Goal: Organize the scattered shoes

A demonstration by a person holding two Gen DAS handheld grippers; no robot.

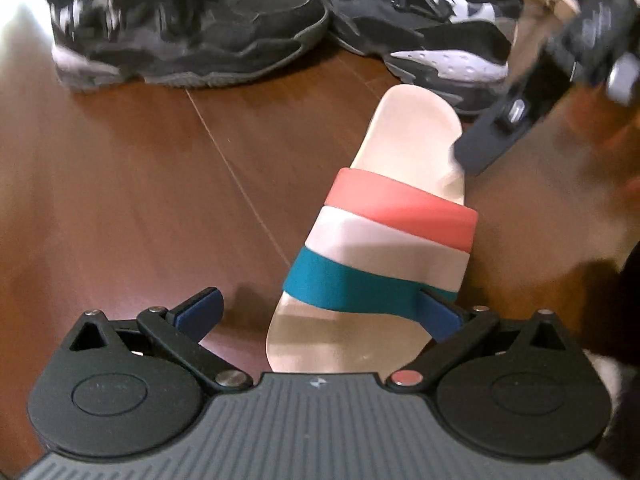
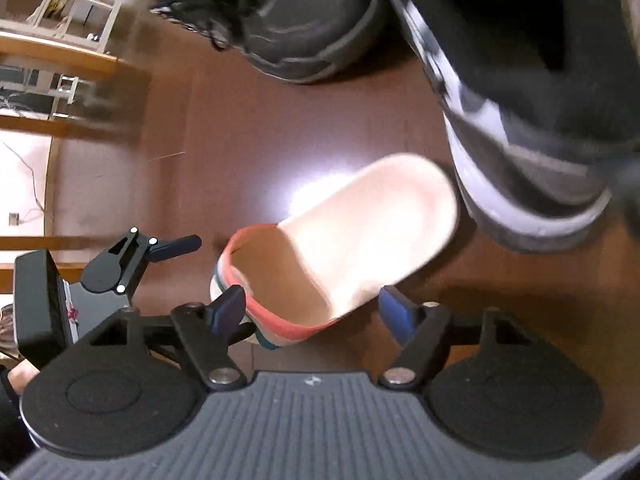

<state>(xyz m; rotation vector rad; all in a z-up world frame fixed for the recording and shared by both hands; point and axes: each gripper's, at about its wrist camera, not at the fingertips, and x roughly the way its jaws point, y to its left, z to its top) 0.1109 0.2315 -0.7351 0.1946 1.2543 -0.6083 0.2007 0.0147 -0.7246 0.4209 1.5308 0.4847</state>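
The left gripper (image 1: 320,312) is gaping over the striped slide (image 1: 384,240) lying on the floor (image 1: 120,200); the right gripper (image 2: 310,310) is straddling its heel, jaws apart; only the right view is showing shelving (image 2: 60,60) far left.

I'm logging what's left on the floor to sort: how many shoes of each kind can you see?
Black-and-grey sneakers: 2, one to the left and one to the right
Striped slide sandal: 1
Total: 3 shoes on the wooden floor. A beige item at the left wrist view's top right is too blurred to count.
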